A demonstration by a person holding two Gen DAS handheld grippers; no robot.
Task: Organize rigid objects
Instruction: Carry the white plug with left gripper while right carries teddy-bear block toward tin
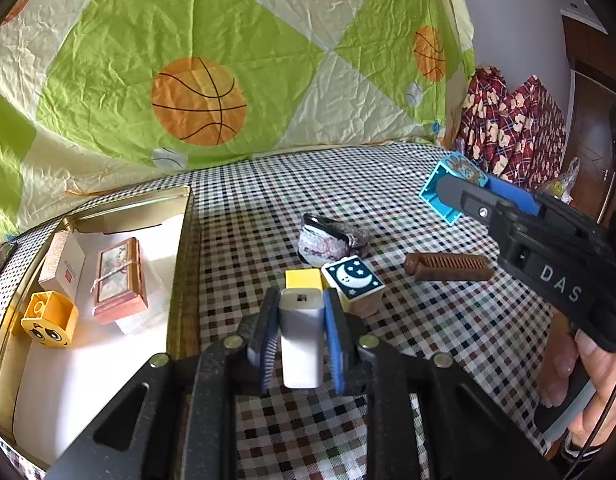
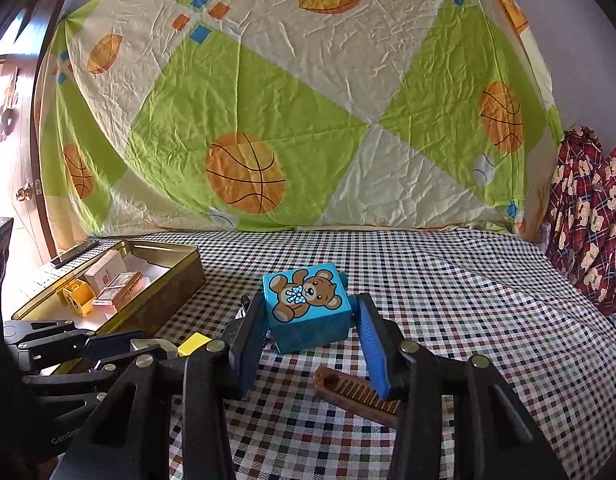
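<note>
Tongs count: we are seeing two, the left tongs [image 1: 299,332] and the right tongs [image 2: 308,344].
Left tongs: they are clamping a small white charger block [image 1: 301,340] between their pads, above the checkered desk [image 1: 428,340].
Right tongs: they are gripping one blue bear cube [image 2: 305,306], held up over the desk; in the left wrist view we are seeing its hollow underside [image 1: 448,192].
Hand: we are seeing one hand [image 1: 588,392] holding the right handle.
Cubes on the desk: we are counting two, a yellow cube [image 1: 303,279] and a moon cube [image 1: 352,280], touching each other just ahead of the left tongs.
Comb: one brown comb [image 1: 448,267] is lying flat on the desk, to the right of the moon cube.
Pouch: one patterned pouch [image 1: 328,240] is sitting behind the cubes.
Tin box: one gold tin box [image 1: 179,272] is standing open at the left of the desk.
Inside the tin box: we are counting three things, a yellow face block [image 1: 49,320], a white carton [image 1: 63,266] and a pink tied box [image 1: 119,280].
Bear cube look: it is bright blue, with a brown teddy bear wearing a blue bow.
</note>
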